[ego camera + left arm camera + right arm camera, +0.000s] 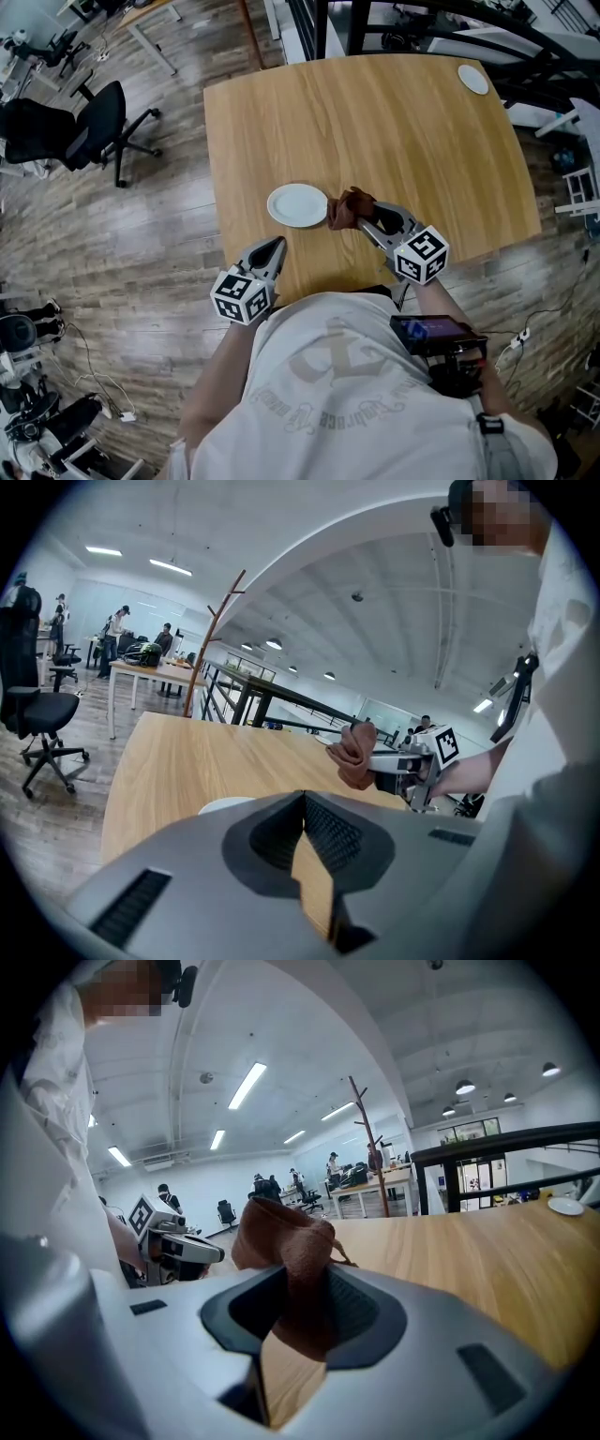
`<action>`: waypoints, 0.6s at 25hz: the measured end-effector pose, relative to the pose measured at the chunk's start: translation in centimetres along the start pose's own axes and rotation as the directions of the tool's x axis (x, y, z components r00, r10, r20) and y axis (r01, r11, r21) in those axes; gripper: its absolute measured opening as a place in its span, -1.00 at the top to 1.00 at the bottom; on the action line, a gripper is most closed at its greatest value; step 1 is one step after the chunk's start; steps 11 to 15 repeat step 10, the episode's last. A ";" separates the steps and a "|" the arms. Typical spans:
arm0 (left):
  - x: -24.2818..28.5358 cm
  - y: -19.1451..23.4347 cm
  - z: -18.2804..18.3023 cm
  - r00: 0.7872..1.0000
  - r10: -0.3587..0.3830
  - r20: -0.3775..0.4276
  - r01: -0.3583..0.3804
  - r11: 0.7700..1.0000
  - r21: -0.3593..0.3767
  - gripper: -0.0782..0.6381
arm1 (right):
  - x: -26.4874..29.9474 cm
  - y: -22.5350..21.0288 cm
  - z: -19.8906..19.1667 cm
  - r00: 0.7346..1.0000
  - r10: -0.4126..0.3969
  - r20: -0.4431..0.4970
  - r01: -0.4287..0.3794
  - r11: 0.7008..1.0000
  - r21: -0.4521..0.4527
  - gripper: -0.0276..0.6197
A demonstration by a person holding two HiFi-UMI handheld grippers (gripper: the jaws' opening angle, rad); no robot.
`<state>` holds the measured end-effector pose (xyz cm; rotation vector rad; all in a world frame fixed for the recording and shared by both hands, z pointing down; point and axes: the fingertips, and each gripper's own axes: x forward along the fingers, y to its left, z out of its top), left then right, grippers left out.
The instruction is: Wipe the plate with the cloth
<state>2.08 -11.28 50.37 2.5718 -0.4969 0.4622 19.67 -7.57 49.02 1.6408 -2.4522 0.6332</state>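
Plate (297, 204), white and round, lies on the table (375, 122) close to its near edge, left of the middle. In the head view the brown cloth (349, 208) bunches just beside the plate's right rim, gripped by the right gripper (367, 217); whether cloth and plate touch cannot be told. The left gripper (277, 244) hangs over the near edge, near the plate's front rim and apart from it. A small white dish (473, 79) sits at the far right corner. A black chair (89, 127) stands on the floor off the table's left edge.

From the left gripper view, its jaws meet at the tips with nothing held, bare wood showing through the gap behind them. A sliver of the plate peeks over the left jaw, and beyond it the right gripper holds the cloth up off the wood.

Seen in the right gripper view, the jaws are clamped on the cloth, which bulges up out of them in a loose wad. The left gripper shows at the left and the dish far off at the right.
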 end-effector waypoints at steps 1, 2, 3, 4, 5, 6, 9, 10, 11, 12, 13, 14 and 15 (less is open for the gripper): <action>0.0 -0.1 -0.1 1.000 0.000 -0.001 0.000 1.000 0.000 0.75 | 0.0 0.0 0.0 1.000 0.001 0.000 -0.001 1.000 0.000 0.51; 0.1 -0.2 -0.2 1.000 0.001 -0.001 -0.001 1.000 -0.001 0.75 | -0.1 -0.1 -0.1 1.000 0.002 0.000 -0.002 1.000 0.002 0.51; 0.1 -0.2 -0.2 1.000 0.003 -0.001 -0.003 1.000 -0.002 0.75 | -0.1 -0.1 -0.2 1.000 0.003 -0.001 -0.003 1.000 0.003 0.51; 0.0 -0.2 -0.3 1.000 0.004 -0.002 -0.004 1.000 -0.003 0.75 | -0.1 -0.1 -0.3 1.000 0.004 -0.002 -0.004 1.000 0.004 0.51; 0.0 -0.2 -0.4 1.000 0.006 -0.002 -0.006 1.000 -0.004 0.75 | -0.1 0.0 -0.5 1.000 0.005 -0.003 -0.005 1.000 0.005 0.51; 0.0 -0.1 -0.5 1.000 0.008 -0.002 -0.008 1.000 -0.005 0.75 | -0.1 0.0 -0.5 1.000 0.006 -0.005 -0.006 1.000 0.004 0.51; -0.2 0.2 -0.5 1.000 0.013 -0.002 -0.013 1.000 -0.008 0.75 | 0.1 0.1 -0.5 1.000 0.007 -0.006 -0.007 1.000 0.002 0.51; -0.2 0.2 -0.5 1.000 0.015 -0.003 -0.015 1.000 -0.009 0.75 | 0.2 0.2 -0.4 1.000 0.008 -0.005 -0.008 1.000 0.002 0.51; -0.2 0.2 -0.5 1.000 0.015 -0.003 -0.015 1.000 -0.009 0.75 | 0.2 0.2 -0.4 1.000 0.008 -0.005 -0.008 1.000 0.002 0.51; -0.2 0.2 -0.5 1.000 0.015 -0.003 -0.015 1.000 -0.009 0.75 | 0.2 0.2 -0.4 1.000 0.008 -0.005 -0.008 1.000 0.002 0.51; -0.2 0.2 -0.5 1.000 0.015 -0.003 -0.015 1.000 -0.009 0.75 | 0.2 0.2 -0.4 1.000 0.008 -0.005 -0.008 1.000 0.002 0.51; -0.2 0.2 -0.5 1.000 0.015 -0.003 -0.015 1.000 -0.009 0.75 | 0.2 0.2 -0.4 1.000 0.008 -0.005 -0.008 1.000 0.002 0.51; -0.2 0.2 -0.5 1.000 0.015 -0.003 -0.015 1.000 -0.009 0.75 | 0.2 0.2 -0.4 1.000 0.008 -0.005 -0.008 1.000 0.002 0.51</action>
